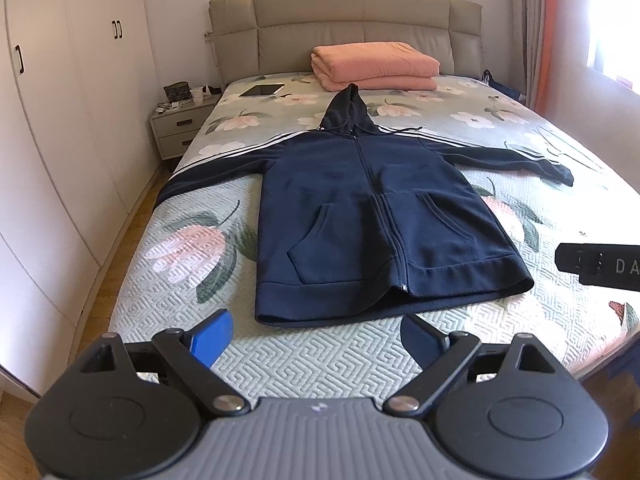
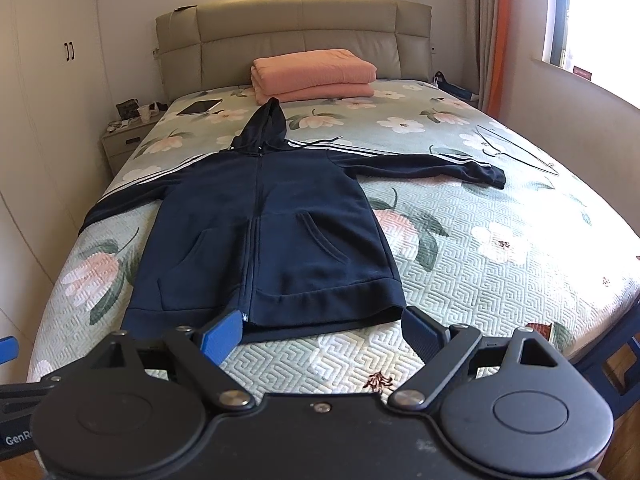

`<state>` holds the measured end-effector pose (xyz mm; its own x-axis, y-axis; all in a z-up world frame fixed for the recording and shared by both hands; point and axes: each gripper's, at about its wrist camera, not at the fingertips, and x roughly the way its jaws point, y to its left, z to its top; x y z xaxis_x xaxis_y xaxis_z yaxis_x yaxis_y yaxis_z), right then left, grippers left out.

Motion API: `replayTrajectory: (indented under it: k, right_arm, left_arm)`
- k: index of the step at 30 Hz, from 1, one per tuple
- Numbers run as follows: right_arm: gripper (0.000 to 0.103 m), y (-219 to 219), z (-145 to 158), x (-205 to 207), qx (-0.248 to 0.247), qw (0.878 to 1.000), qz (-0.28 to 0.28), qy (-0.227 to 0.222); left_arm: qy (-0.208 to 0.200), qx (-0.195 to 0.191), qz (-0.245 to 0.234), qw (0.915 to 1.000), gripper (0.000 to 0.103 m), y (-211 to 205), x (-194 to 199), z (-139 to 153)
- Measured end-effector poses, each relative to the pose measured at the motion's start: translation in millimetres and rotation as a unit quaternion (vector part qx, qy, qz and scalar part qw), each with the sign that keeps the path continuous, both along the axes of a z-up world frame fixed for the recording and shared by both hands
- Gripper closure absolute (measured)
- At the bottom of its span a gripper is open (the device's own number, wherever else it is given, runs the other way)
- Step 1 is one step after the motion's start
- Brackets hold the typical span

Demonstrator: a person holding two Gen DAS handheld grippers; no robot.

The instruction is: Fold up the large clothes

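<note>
Left tool (image 1: 316, 340) and right tool (image 2: 322, 338): both spread wide, holding nothing, hovering over the foot of the bed (image 1: 320, 364). Navy hoodie (image 1: 376, 216) lies flat mid-bed, zipped, sleeves out sideways, hem nearest. Beyond: tablet (image 1: 262, 90), folded pink blanket (image 1: 374, 66), headboard (image 1: 344, 20).

Matt, fleecy navy cloth hoodie (image 1: 376, 208) on a quilted, maze-stitched floral bedspread (image 1: 320, 360); smooth padded leather-like headboard (image 1: 344, 20)

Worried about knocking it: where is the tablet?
The tablet lies on the bed's far left corner, between the pink folded blanket and the nightstand.
</note>
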<state>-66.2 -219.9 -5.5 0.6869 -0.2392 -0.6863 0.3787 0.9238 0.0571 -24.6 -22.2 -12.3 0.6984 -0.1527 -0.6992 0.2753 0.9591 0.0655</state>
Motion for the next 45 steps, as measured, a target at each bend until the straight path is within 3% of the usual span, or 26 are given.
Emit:
replayTrajectory:
  k: [38,45]
  right_arm:
    - [0.000,8.5,-4.7,-2.3,0.005,1.000,0.007,0.007]
    - [0.000,3.0,-18.8,14.9,0.000,1.000,0.010,0.015]
  left_arm:
    - [0.012,-0.008,0.002,0.9999,0.010,4.0,-1.0,-11.9]
    - [0.028,-0.039,0.010,0.9988,0.010,11.6,17.5,-20.4]
